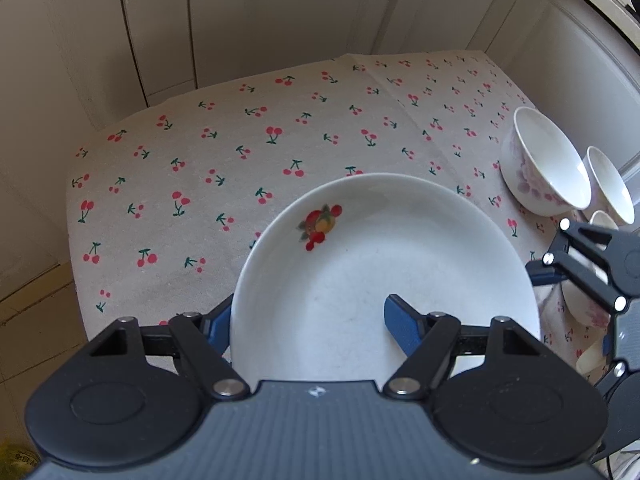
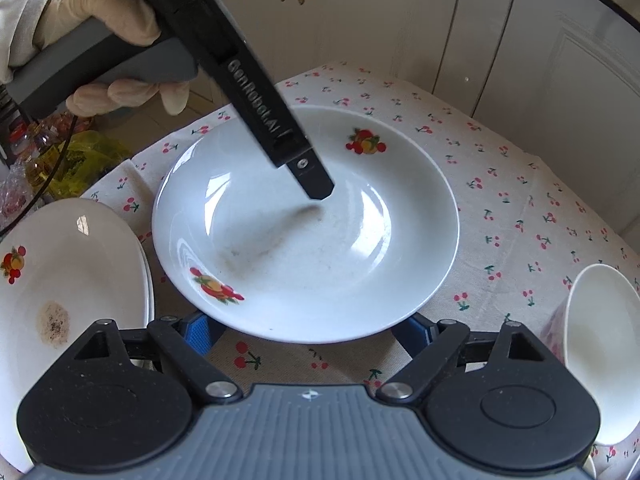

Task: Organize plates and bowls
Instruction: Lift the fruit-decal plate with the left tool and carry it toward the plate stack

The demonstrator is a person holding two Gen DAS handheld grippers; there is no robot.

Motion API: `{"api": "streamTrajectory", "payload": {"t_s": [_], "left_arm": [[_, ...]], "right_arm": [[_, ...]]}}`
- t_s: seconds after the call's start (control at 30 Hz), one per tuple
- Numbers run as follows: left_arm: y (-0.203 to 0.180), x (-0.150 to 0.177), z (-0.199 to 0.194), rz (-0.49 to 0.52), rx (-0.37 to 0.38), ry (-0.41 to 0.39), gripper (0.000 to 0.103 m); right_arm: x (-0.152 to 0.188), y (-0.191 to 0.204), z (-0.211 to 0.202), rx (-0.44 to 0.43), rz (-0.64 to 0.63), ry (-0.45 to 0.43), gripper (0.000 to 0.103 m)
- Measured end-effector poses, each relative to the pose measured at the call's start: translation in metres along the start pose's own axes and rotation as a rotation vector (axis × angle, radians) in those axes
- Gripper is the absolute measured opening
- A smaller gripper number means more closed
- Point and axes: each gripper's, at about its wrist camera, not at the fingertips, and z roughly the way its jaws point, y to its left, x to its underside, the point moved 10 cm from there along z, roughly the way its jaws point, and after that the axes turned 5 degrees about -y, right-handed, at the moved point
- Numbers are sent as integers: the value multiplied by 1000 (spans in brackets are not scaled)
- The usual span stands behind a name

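Hiding its near rim, left tool (image 1: 312, 320) (plate (image 1: 384, 276) clamped)

Soft, fairly bright daylight fills both views, warmer on the cabinets toward 12 o'clock. In the right wrist view, curved window glare streaks the white plate (image 2: 304, 236) at 3 and 9 o'clock, and a soft shadow lies at its centre. Strong fisheye bending bows the cabinet doors (image 1: 160, 28), with dark vignetting in the corners. Focus is sharp mid-frame, slightly soft at the edges.
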Motion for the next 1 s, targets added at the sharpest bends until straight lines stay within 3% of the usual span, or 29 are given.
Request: {"api": "streamTrajectory", "payload": {"t_s": [0.27, 0.63, 1.0], "left_arm": [[-2, -9, 5, 13, 9, -9, 75], [-6, -14, 9, 110, 28, 27, 71], [-7, -10, 4, 114, 36, 3, 71]], "right_arm": [[3, -3, 2, 17, 15, 27, 92], [2, -2, 3, 32, 7, 24, 94], [2, -6, 1, 66, 9, 19, 94]]}}
